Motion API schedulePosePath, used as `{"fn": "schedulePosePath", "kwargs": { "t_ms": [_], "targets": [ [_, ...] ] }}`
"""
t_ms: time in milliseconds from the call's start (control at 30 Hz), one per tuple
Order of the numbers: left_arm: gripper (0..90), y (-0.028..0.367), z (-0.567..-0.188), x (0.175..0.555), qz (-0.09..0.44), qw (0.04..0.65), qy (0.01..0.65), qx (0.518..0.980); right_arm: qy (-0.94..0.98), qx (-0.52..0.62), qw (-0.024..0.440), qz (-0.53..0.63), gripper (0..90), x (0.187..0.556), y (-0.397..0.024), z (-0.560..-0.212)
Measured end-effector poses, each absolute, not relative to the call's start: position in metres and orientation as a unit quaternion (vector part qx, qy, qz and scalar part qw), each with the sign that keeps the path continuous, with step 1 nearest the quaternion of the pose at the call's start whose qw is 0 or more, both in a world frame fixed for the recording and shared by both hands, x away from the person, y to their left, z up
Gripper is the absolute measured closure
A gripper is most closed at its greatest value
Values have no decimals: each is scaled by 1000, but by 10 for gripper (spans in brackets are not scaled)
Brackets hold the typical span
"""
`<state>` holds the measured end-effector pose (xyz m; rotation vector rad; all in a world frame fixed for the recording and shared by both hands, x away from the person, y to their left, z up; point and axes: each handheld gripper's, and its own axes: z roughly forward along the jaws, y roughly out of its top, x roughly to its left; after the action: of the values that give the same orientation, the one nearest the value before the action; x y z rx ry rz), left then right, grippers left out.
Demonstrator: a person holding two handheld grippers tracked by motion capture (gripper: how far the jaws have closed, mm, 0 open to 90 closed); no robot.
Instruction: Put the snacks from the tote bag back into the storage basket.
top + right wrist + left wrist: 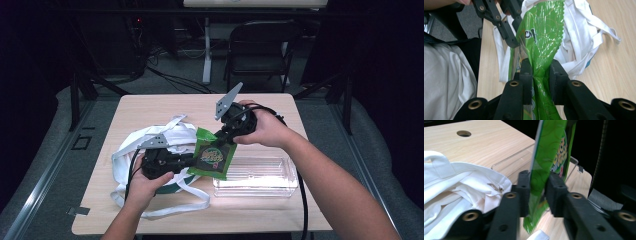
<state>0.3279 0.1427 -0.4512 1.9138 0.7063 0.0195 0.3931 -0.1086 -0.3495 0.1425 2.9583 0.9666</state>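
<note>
A green snack bag hangs above the table between both grippers. My left gripper comes in from the left and is shut on the bag's lower left edge. In the left gripper view its jaws clamp the green snack bag from both sides. My right gripper reaches down from the upper right and is shut on the bag's top corner. The right gripper view has the crinkled green snack bag pinched in that gripper, with the left gripper holding it farther off.
A white tote bag with long straps lies crumpled on the left of the wooden table. A clear plastic box stands at the front right, just below the bag. A black chair stands behind the table.
</note>
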Motion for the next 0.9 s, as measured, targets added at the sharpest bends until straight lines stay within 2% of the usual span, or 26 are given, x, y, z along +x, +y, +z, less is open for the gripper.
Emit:
{"fn": "schedulePosePath", "kwargs": {
  "t_ms": [333, 900],
  "targets": [
    [770, 137, -456, 329, -10, 523, 300, 798, 951, 44, 15, 305, 755, 393, -109, -348],
    [734, 146, -456, 332, 2, 522, 315, 793, 960, 56, 48, 269, 757, 401, -134, -342]
  ]
}}
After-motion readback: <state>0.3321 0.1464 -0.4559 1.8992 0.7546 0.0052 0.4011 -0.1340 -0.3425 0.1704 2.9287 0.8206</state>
